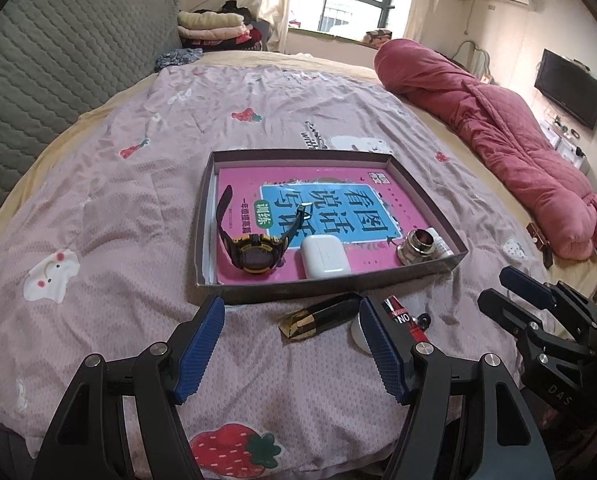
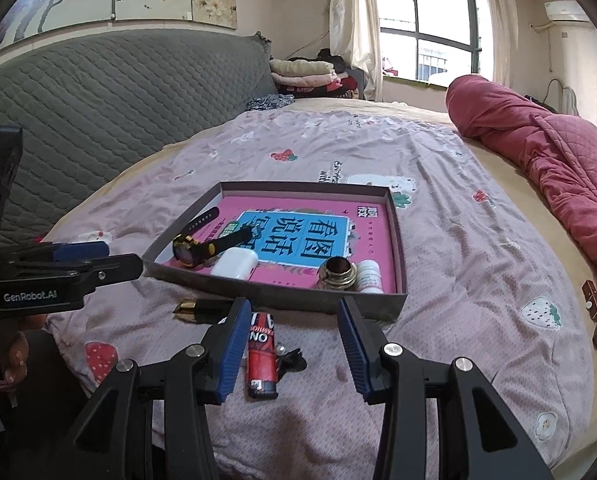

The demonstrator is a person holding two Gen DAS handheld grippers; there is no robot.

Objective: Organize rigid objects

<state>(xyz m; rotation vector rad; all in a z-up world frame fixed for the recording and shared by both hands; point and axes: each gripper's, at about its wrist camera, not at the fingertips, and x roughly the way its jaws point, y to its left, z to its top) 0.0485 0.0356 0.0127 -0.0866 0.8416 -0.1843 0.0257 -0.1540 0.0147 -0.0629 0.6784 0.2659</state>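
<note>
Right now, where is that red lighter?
The red lighter lies on the bedspread, outside the box near its front wall. In the right wrist view it sits between the right gripper's open fingers, closer to the left one.

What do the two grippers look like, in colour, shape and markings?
Both are black angular frames with silver round bolts and blue ribbed pads on the fingers. The left gripper carries white "GenRobot.AI" lettering on its side, seen from the right wrist. The right gripper shows the letters "DAS". No cables show.
</note>
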